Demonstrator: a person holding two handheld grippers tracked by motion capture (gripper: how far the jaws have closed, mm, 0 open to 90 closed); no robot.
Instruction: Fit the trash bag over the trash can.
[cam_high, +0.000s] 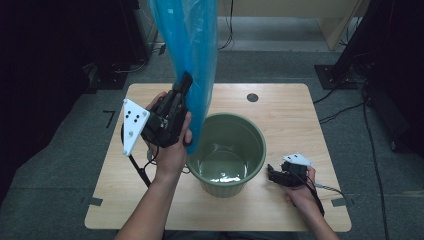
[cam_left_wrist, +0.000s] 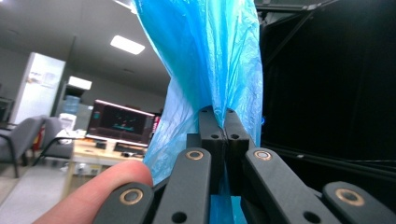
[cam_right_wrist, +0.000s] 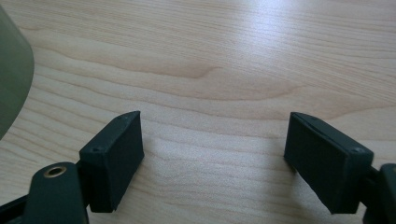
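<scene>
Pale wood-grain counter (cam_high: 280, 125) is carrying a round green plastic bucket (cam_high: 227, 152) at its middle. Above the bucket's left rim, a thin, crinkled blue plastic bag (cam_high: 192, 45) is hanging with its long axis upright, running from the top of the high view down to the rim. The left tool (cam_high: 184, 82) is pointing up and far, clamped together on the bag. The right tool (cam_right_wrist: 212, 158) is resting low at the near right, jaws standing apart over bare wood.
</scene>
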